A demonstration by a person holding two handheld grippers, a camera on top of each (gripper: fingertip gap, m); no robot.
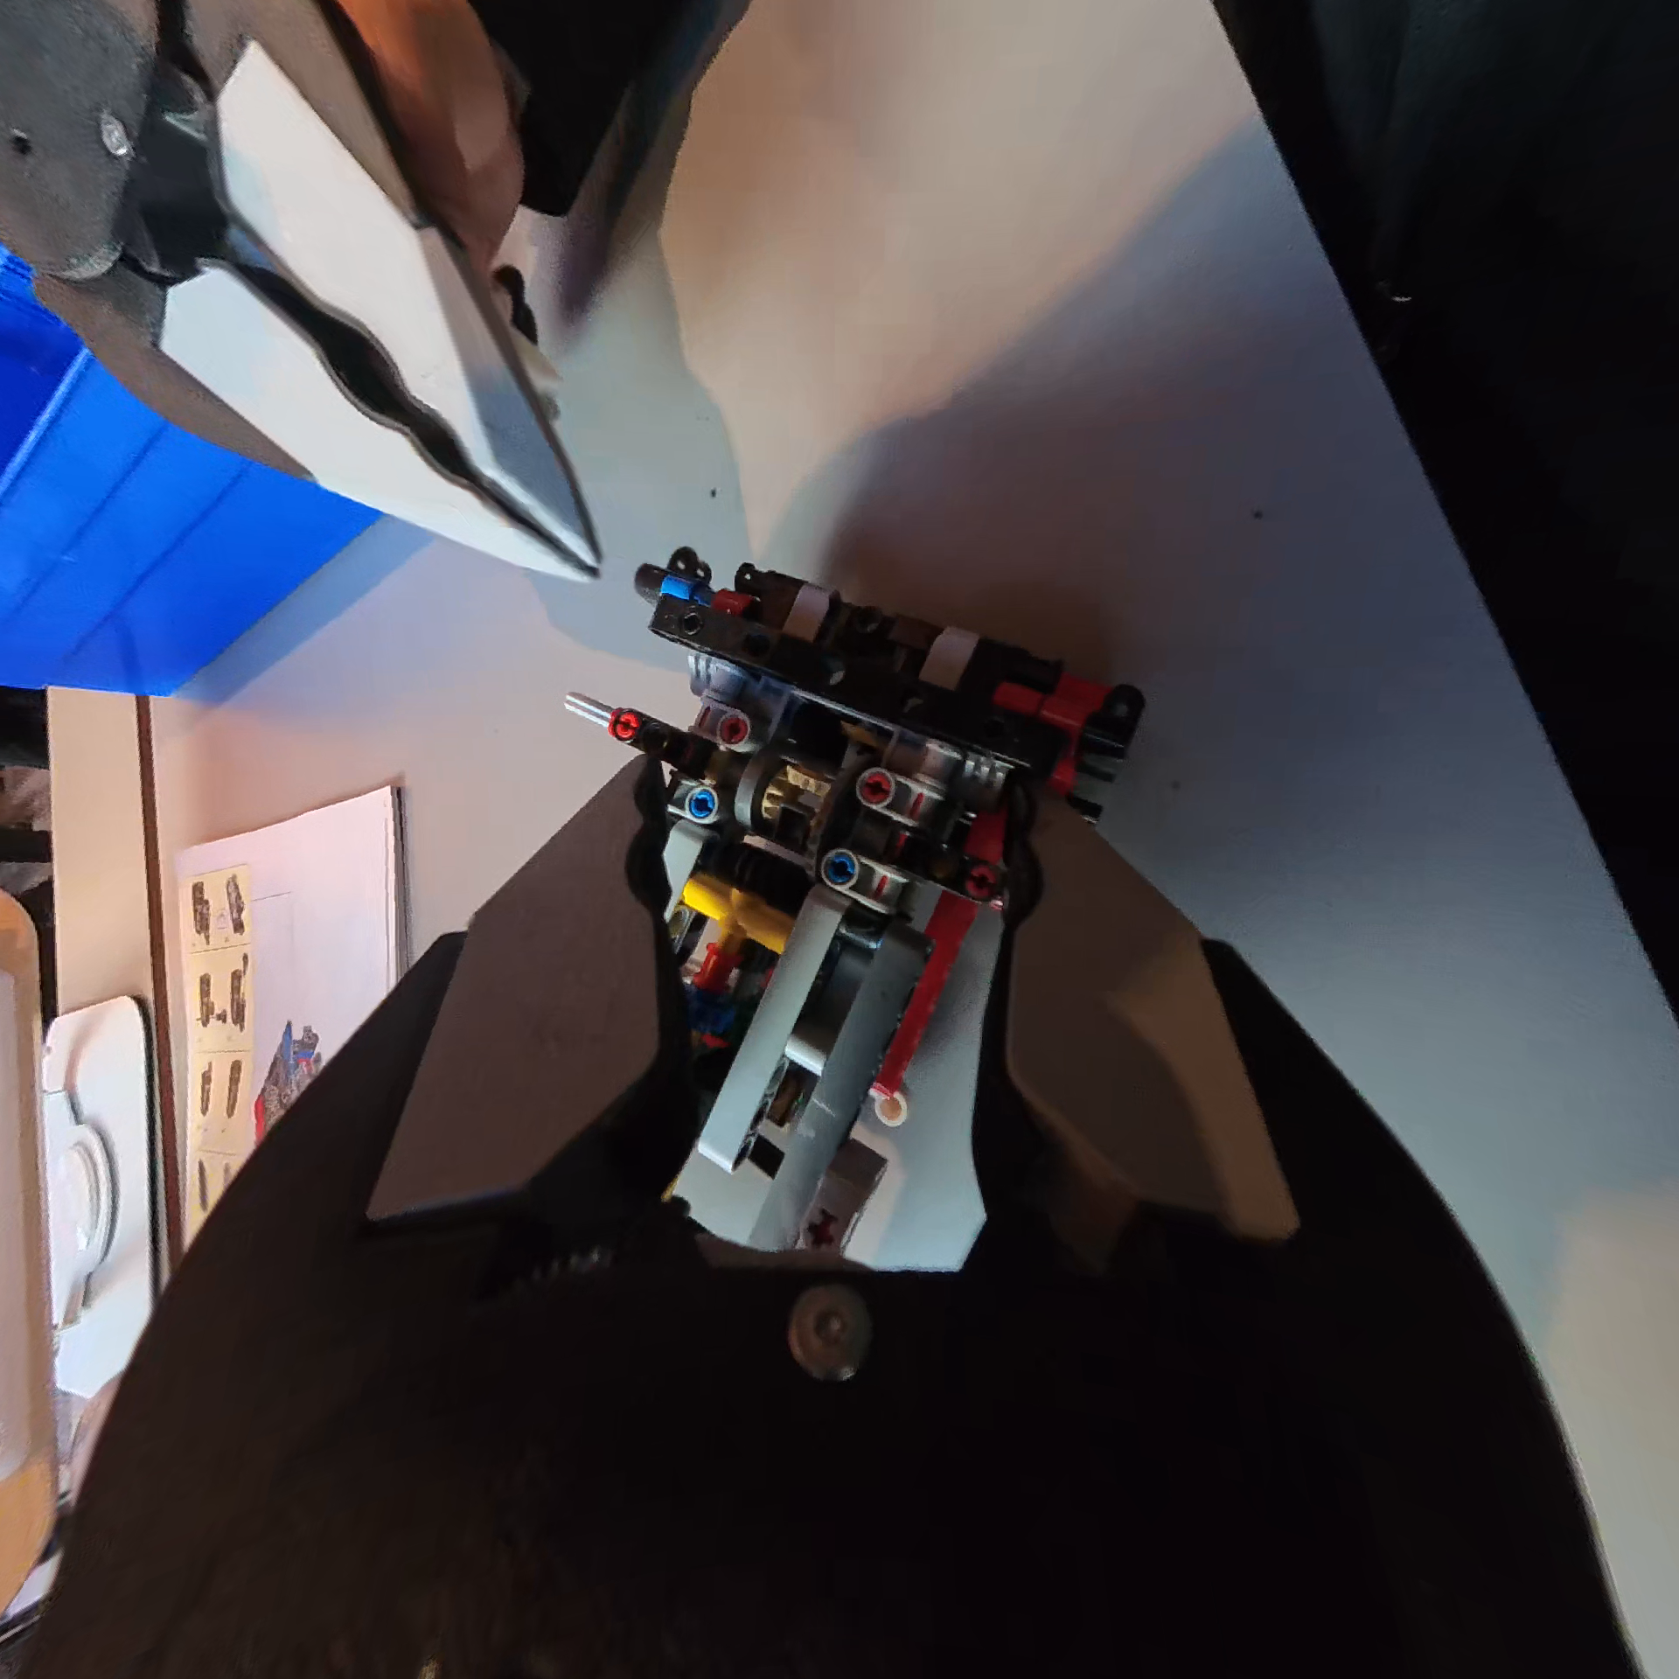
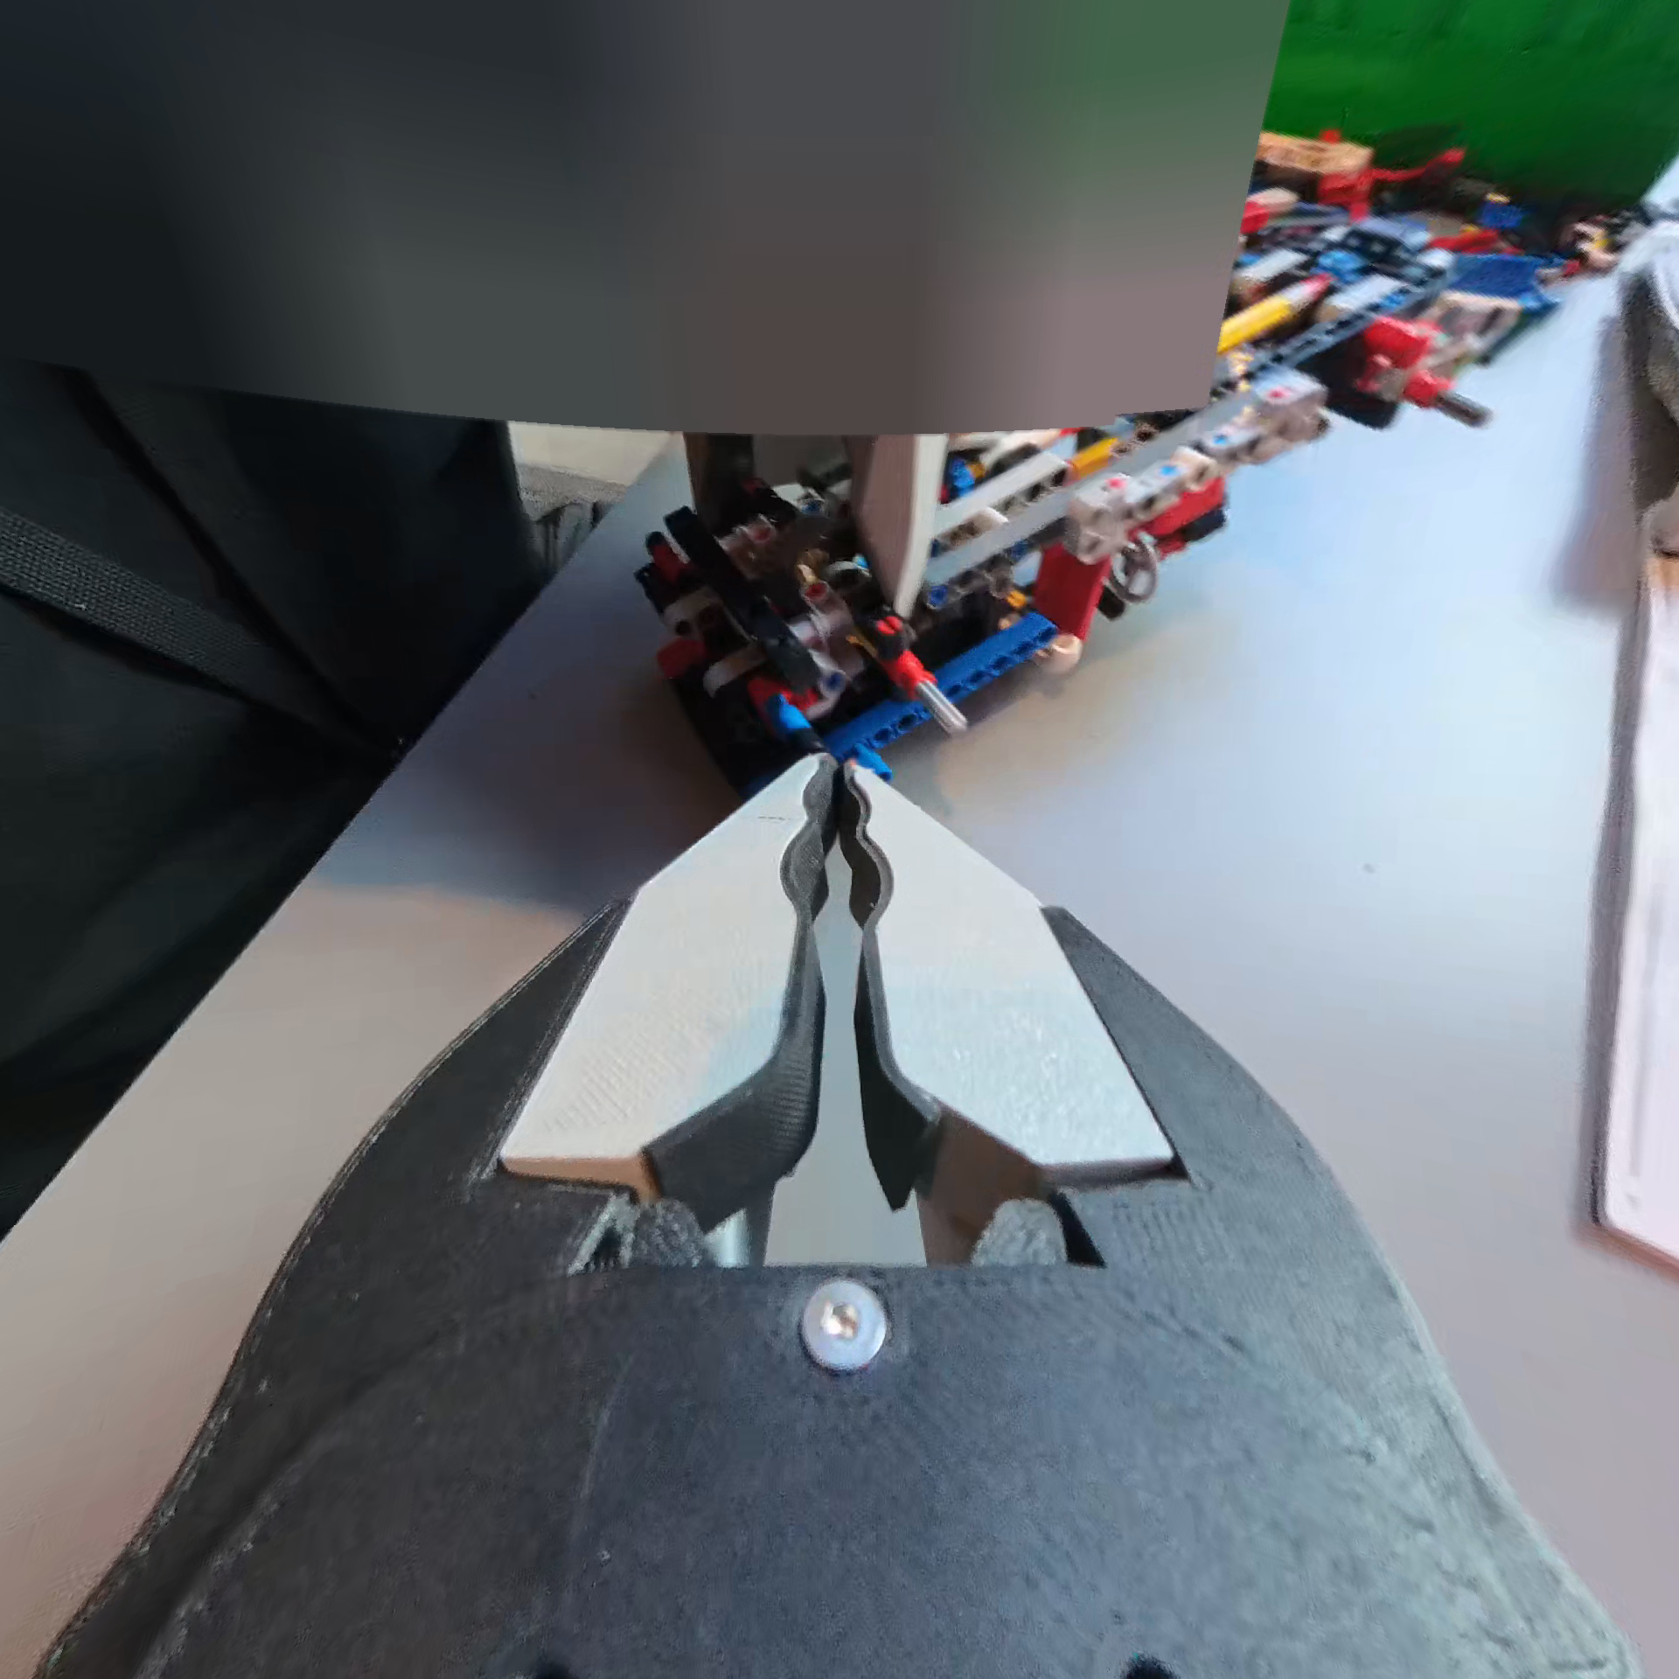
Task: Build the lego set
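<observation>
On table (image 1: 1045, 382): lego model (image 1: 845, 818).
Left gripper (image 1: 831, 818): we clamp its frame.
Right gripper (image 2: 838, 772): 2 fingers pressed together, perhaps pinching a pin; we push straight.

The light is uneven: in the left wrist view a dark shadow falls on the white desk (image 1: 1045, 382) near its far edge, and the left gripper (image 1: 831, 818) is almost black. The right wrist view is brighter (soft glare on the desk (image 2: 1272, 818)). The far pile of bricks (image 2: 1417, 254) is blurred, and straight edges bend near the borders.
</observation>
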